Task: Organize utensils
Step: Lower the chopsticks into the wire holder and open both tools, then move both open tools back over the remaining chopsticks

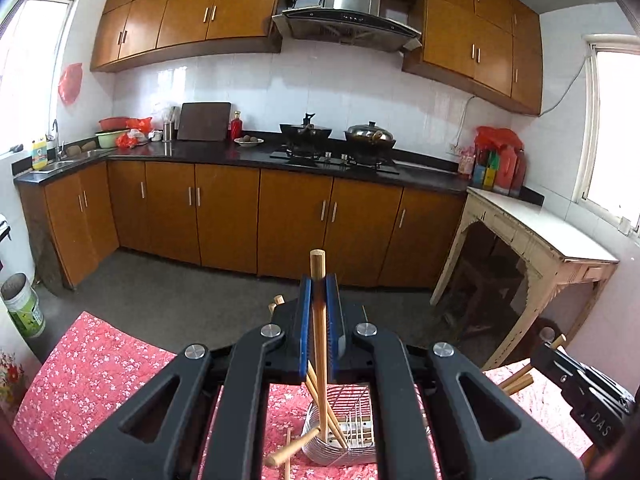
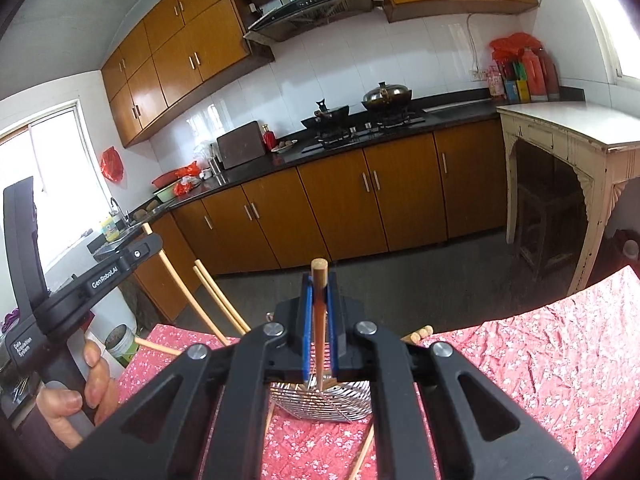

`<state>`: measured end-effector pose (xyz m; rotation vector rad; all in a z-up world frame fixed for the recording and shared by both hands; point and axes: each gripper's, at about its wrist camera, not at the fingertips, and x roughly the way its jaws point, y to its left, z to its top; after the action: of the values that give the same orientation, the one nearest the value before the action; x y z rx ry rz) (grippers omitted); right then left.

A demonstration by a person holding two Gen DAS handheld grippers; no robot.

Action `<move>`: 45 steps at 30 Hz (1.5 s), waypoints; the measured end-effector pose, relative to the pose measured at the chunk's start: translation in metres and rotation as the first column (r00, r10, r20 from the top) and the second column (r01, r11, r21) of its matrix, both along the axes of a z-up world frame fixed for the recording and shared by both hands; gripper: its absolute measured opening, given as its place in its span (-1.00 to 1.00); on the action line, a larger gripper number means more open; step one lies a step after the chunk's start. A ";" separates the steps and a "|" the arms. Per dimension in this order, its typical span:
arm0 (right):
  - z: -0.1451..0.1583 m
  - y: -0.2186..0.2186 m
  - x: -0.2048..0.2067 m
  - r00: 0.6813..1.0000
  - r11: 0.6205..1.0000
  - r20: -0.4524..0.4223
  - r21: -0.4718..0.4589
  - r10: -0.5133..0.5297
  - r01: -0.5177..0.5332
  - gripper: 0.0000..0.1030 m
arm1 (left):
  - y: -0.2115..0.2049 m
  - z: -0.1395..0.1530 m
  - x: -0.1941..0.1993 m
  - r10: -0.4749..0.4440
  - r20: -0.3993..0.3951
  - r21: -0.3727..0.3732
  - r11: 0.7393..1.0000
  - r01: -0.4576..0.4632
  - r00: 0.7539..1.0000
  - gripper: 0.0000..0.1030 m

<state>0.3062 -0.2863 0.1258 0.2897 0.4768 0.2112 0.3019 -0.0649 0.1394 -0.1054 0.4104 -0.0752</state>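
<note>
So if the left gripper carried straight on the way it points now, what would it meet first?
Probably nothing soon: the left gripper, shut on a wooden chopstick, points past the red floral tablecloth toward grey floor and brown lower cabinets. Depth is unclear.

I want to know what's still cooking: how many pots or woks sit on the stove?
2. A dark wok sits on the left burner, and a lidded steel pot on the right burner of the stove.

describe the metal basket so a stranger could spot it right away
Find the table with the red flowered cloth. Near its middle stands the metal basket, made of silver wire, chopsticks leaning in it. It is the only shiny wire thing there; everything around it is wooden sticks.
</note>
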 end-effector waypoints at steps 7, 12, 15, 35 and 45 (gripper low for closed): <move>-0.010 -0.001 0.006 0.999 0.999 -0.032 -0.023 -0.031 0.030 -0.77 | 0.000 -0.002 0.001 0.001 -0.021 0.004 1.000 -0.001 1.000 -0.85; -0.004 -0.008 -0.004 0.997 0.996 -0.006 -0.038 -0.078 0.078 -0.55 | 0.007 0.006 -0.005 0.018 -0.007 -0.004 1.000 -0.018 1.000 -0.27; 0.002 -0.010 -0.016 0.995 0.994 0.023 -0.051 -0.098 0.099 -0.47 | 0.011 0.012 -0.013 0.024 0.013 0.000 1.000 -0.024 1.000 -0.25; -0.060 -0.001 -0.123 0.993 0.991 -0.042 -0.088 -0.106 0.102 -0.37 | 0.068 -0.030 -0.115 0.057 -0.022 0.085 0.995 -0.055 0.998 -0.22; -0.171 0.035 -0.122 0.962 0.991 -0.262 -0.127 -0.079 0.047 -0.37 | 0.079 -0.143 -0.131 0.049 -0.224 0.117 0.993 -0.023 0.973 -0.22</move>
<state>0.1847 -0.2510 -0.0455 0.2162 0.7433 0.0800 0.1710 0.0139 -0.0035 -0.0081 0.6398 -0.0038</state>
